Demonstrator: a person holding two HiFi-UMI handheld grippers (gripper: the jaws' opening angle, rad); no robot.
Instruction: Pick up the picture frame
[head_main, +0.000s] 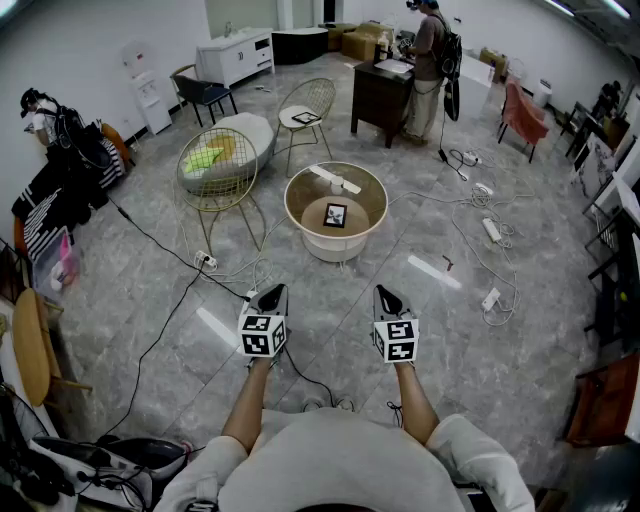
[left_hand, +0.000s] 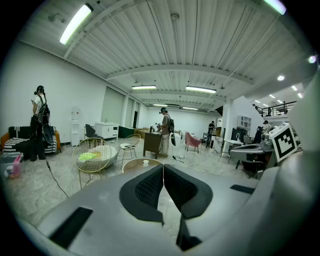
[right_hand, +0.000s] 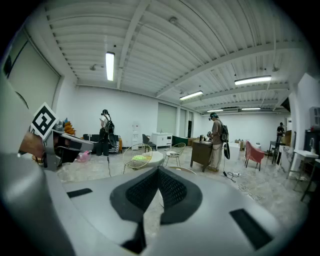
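Ahead on the round coffee table (head_main: 298, 192), the small black picture frame (head_main: 335, 214) lies flat near its middle. Well short of it, the left gripper (head_main: 272, 295) and right gripper (head_main: 386, 297) hover side by side above the grey floor (head_main: 330, 315), both with jaws pressed together, pinching nothing

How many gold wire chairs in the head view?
2. The first wire chair, holding a green cushion, stands left of the round table; the second wire chair stands beyond it. More could be hidden.

I can't tell what the small black picture frame (head_main: 335, 214) on the round cream bench (head_main: 335, 250) displays; too tiny
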